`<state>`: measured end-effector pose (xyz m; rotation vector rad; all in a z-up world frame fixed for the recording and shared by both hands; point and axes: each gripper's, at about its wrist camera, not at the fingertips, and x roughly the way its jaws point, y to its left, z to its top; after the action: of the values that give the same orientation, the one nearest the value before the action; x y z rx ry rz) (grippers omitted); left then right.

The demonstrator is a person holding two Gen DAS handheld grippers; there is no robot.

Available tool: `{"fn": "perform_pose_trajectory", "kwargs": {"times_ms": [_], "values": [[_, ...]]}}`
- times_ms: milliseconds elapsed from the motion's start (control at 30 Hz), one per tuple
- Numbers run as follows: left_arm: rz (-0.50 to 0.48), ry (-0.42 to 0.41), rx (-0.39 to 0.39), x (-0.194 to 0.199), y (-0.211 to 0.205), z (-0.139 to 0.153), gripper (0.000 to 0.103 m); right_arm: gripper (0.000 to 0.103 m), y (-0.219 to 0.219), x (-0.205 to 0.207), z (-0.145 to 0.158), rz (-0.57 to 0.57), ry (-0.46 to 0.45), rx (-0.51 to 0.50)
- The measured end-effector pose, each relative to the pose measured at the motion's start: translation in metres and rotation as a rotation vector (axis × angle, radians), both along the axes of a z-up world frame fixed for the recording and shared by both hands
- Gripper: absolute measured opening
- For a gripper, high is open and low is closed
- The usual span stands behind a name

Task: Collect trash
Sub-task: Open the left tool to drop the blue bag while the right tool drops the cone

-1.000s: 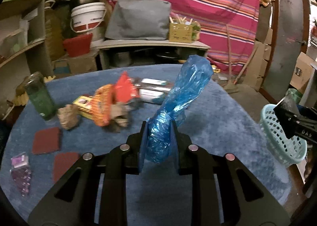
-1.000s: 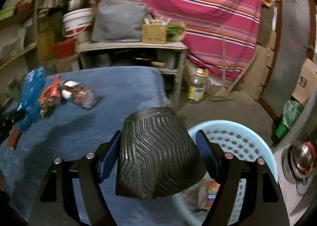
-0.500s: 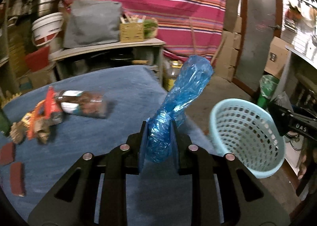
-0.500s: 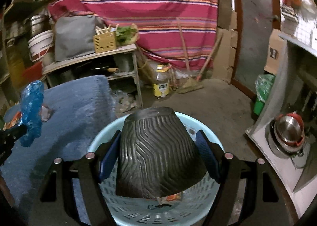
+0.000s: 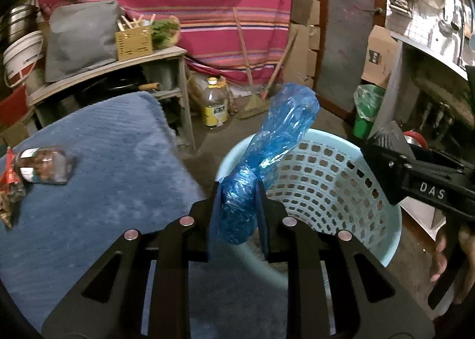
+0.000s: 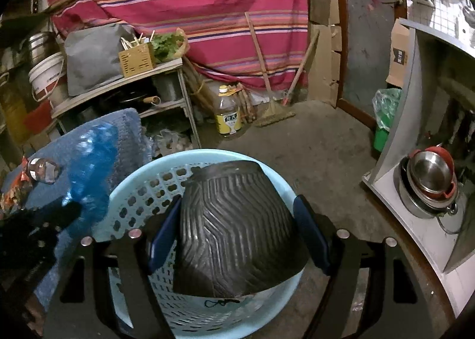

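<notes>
Blue plastic bag [image 5: 261,172] pinched tight in the left gripper [image 5: 237,211], hanging right at the near rim of the pale blue basket [image 5: 332,178]. Best play, I'd say: carry it fully past that rim, lower, then let go, so the loose top doesn't snag on the edge. Over the basket's middle, the right gripper [image 6: 237,238] grips a ribbed black cup [image 6: 234,232], mouth toward the camera, ready to drop. Back on the blue cloth [image 5: 98,172] beside the basket, a clear packet [image 5: 44,164] awaits collection.
</notes>
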<state>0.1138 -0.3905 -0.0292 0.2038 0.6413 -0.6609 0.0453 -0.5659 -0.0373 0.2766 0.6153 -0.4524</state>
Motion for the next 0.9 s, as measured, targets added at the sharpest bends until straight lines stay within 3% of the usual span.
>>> {"fn": "perform_pose_trajectory", "kwargs": {"times_ms": [267, 467, 633, 900], "values": [[-0.043, 0.056, -0.024, 0.012, -0.029, -0.004, 0.024, 0.074, -0.007, -0.002, -0.004, -0.011, -0.003, 0.02], [-0.029, 0.063, -0.006, 0.016, -0.029, -0.008, 0.055, 0.074, -0.007, 0.002, -0.006, -0.01, 0.005, 0.024], [0.013, 0.036, -0.028, 0.014, -0.004, -0.001, 0.081, 0.074, -0.004, 0.008, -0.01, -0.005, 0.017, 0.029], [0.114, -0.02, -0.045, 0.016, 0.052, 0.013, 0.095, 0.078, 0.014, 0.031, -0.014, -0.011, 0.015, 0.036]]}}
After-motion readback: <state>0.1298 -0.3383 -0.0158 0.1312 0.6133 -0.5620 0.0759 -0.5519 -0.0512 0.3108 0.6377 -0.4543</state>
